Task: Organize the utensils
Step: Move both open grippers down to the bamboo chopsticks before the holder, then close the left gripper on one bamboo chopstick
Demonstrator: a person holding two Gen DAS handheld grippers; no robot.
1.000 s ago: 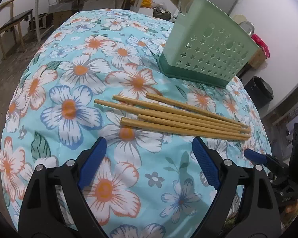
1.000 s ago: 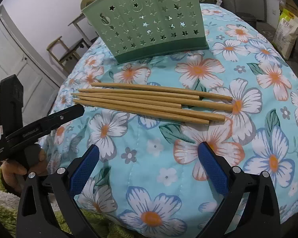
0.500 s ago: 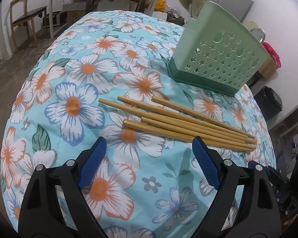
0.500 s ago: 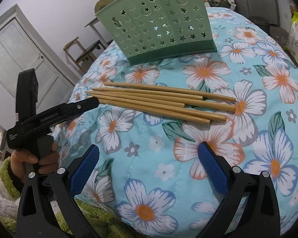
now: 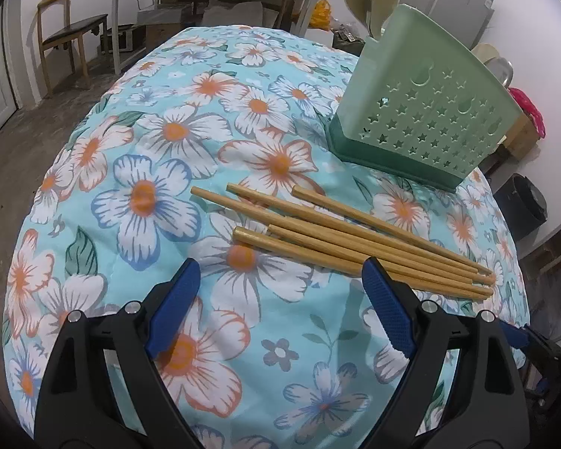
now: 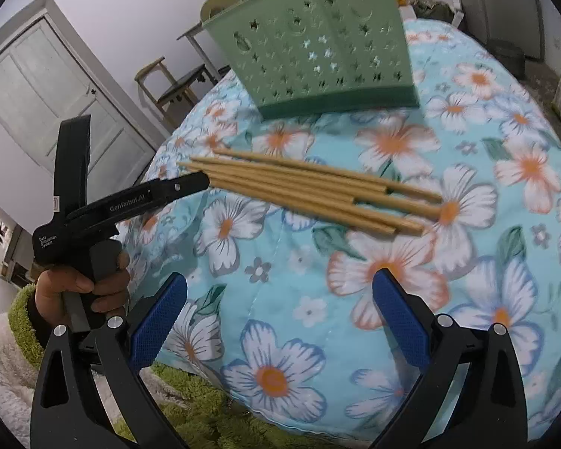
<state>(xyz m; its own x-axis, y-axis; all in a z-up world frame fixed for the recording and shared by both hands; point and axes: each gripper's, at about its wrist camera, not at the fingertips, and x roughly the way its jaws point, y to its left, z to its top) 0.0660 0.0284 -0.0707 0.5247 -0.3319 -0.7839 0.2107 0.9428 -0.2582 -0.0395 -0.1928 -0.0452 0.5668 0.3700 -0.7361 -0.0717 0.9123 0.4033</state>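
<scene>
We read "GenRobot.AI" and "Data Acquisition System" on the left gripper (image 6: 190, 185) — both it and the right gripper (image 6: 280, 305) gape, holding nothing. Chopsticks (image 5: 340, 239) lie bunched on the floral bench (image 5: 149, 149), near the green holder (image 5: 422, 119).

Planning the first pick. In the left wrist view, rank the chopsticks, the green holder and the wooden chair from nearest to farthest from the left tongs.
1. Chopsticks, just ahead of the open left tongs.
2. Green holder, behind them, right.
3. Wooden chair, far left, off the table.
</scene>
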